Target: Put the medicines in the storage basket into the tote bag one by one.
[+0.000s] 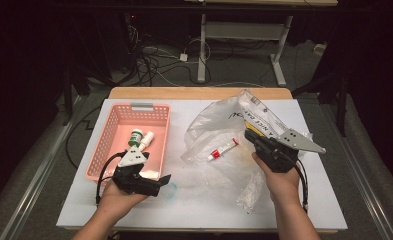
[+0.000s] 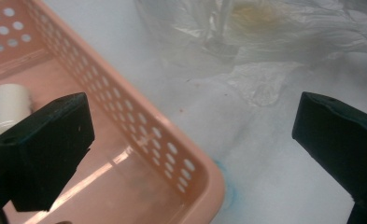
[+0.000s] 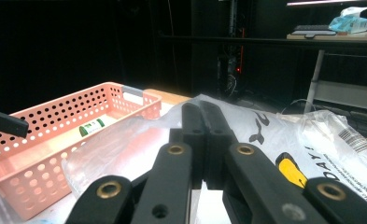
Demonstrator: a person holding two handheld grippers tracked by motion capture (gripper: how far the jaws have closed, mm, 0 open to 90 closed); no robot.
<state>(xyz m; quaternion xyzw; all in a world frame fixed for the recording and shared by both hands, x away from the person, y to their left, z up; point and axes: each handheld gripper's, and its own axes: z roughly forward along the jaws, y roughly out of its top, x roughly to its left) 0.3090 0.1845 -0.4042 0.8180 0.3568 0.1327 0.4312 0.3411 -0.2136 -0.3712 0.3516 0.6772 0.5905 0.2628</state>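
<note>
We are looking at a white table top [image 1: 304, 200] that is lying on a wooden board [image 1: 199, 93]. A small blue stain [image 1: 170, 191] is showing on the white surface near the front. Behind the table, dark cables [image 1: 149, 60] are lying on the grey floor beside a white desk frame [image 1: 202, 55]. Far back, a keyboard [image 3: 316, 32] and a tissue pack [image 3: 351, 21] are resting on another desk.

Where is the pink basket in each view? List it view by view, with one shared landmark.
High view: pink basket on the table's left half.
Left gripper view: left side, corner at bottom centre.
Right gripper view: left edge, mid-height.
Shared landmark: clear plastic bag.
</note>
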